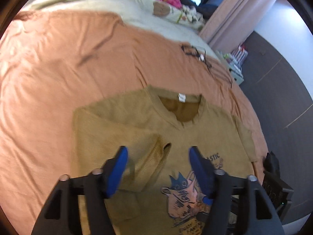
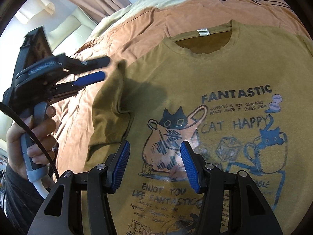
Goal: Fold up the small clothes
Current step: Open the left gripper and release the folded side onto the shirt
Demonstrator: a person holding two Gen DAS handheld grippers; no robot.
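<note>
Meanwhile, my left gripper (image 1: 158, 152) hangs with jaws apart over the folded-in sleeve (image 1: 140, 156) of the mustard T-shirt (image 2: 215, 74) spread on the orange bedspread (image 1: 58, 62); my right gripper (image 2: 154, 150), gaping and empty, hovers above its cat print (image 2: 172, 135).

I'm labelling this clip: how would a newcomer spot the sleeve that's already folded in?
Start at the orange bedspread, then the mustard T-shirt with cat prints. The folded sleeve lies doubled over the shirt's body beside the cat-in-jug drawing, the only raised flap.

T-shirt (image 2: 195, 90) hem cut off; small print (image 2: 156, 211) blurred.
</note>
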